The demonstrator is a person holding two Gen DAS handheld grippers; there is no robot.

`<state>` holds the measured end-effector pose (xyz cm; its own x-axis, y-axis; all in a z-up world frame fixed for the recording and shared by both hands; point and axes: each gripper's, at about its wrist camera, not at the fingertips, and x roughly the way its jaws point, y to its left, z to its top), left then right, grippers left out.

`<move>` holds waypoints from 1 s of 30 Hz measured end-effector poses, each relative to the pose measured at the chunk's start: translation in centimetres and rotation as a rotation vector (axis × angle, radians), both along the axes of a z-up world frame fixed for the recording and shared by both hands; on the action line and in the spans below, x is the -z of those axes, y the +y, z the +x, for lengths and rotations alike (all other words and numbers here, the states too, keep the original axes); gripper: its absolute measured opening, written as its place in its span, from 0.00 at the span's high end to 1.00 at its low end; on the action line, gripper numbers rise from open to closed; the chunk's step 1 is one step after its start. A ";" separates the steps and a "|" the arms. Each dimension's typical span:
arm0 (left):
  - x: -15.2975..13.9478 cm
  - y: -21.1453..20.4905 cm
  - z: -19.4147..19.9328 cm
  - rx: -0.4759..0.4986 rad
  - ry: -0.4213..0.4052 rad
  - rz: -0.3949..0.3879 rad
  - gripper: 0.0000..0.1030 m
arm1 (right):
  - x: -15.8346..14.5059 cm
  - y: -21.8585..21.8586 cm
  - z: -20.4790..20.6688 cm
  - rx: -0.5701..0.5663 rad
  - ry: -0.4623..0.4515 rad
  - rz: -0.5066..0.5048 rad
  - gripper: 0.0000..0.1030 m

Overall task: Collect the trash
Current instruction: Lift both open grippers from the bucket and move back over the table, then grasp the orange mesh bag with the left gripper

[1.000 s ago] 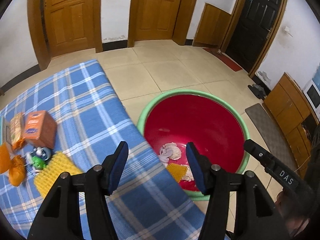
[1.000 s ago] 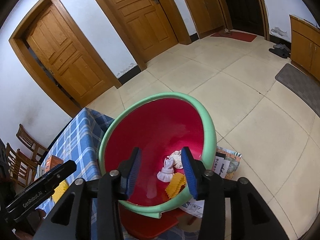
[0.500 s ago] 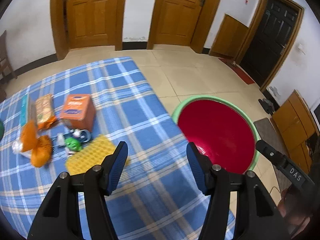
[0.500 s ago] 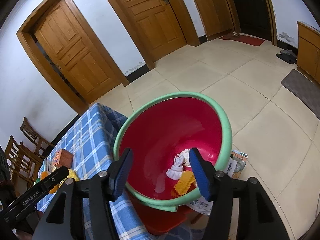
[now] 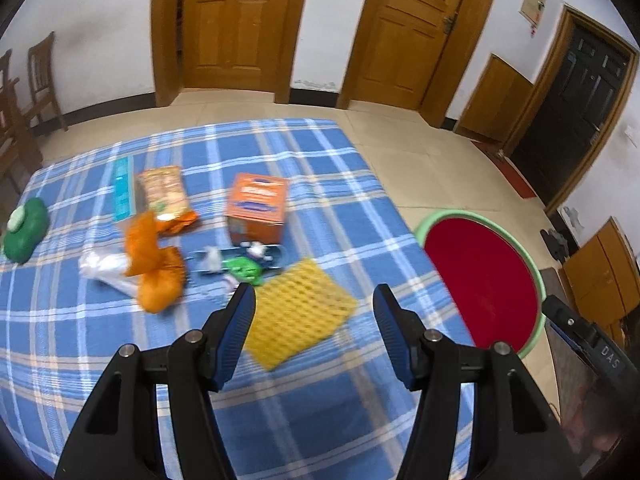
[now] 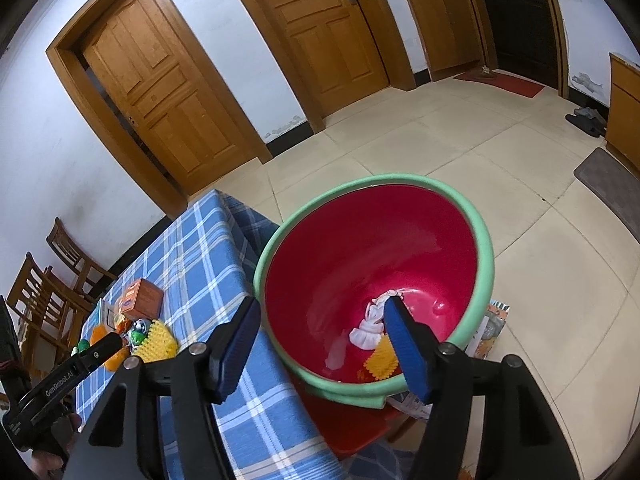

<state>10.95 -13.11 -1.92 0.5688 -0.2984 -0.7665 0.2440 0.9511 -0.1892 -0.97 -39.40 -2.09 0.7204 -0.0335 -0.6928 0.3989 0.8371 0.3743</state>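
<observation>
The left gripper [image 5: 314, 330] hangs with jaws apart and empty over the checked tablecloth [image 5: 320, 420]. Just ahead, at twelve o'clock, lies the yellow foam fruit net [image 5: 300, 312]: probably featherlight, soft and springy, so pinch its near edge. The right gripper [image 6: 324, 344] has just been opening, empty, above the red basin [image 6: 360, 248].

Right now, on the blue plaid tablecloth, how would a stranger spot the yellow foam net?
On the blue plaid tablecloth, find the upright orange cardboard box. Nearer the camera, past a green wrapper, lies the flat yellow foam net: the only yellow, honeycomb-patterned piece.
</observation>
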 end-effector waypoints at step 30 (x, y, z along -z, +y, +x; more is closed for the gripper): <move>2.0 8.9 3.7 -0.164 -0.033 -0.002 0.51 | 1.6 5.1 2.6 -0.088 0.093 -0.035 0.32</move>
<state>14.62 -4.23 -3.89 0.6350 -0.2011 -0.7459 0.0916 0.9783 -0.1858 1.63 -34.29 -3.70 0.6542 0.0019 -0.7563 0.3552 0.8821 0.3094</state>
